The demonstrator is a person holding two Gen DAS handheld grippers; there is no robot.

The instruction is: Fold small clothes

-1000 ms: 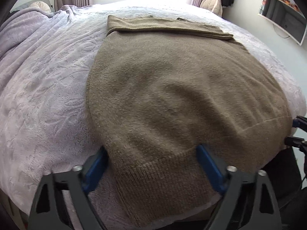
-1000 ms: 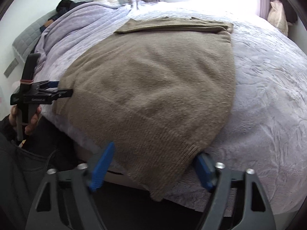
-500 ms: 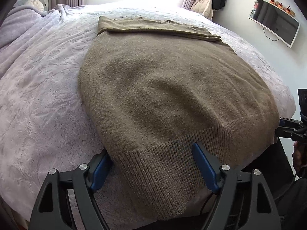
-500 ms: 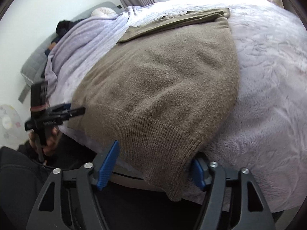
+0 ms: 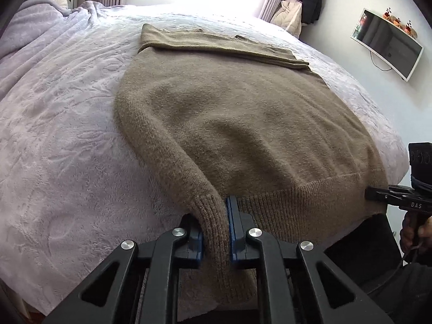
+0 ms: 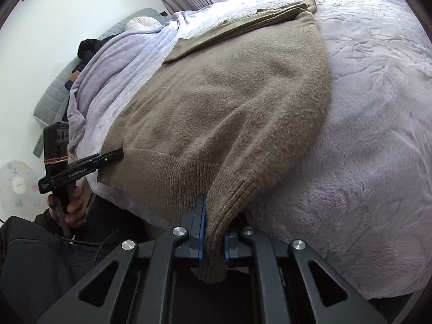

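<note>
Sweater [image 5: 243, 124] lies flat at the bed's [image 5: 62, 140] near edge, hem overhanging. Left tongs [image 5: 216, 232] and right tongs [image 6: 213, 243] have just closed, each pinching a hem corner. Best lift both corners evenly, keeping the hem taut, toward the collar.

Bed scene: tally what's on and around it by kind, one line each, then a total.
Brown sweater: 1
Lilac fleece bedspread: 1
Grippers: 2, left gripper and right gripper, each clamped on a corner of the ribbed hem
Wall-mounted screen: 1
Round cushion: 1
Total: 6
</note>
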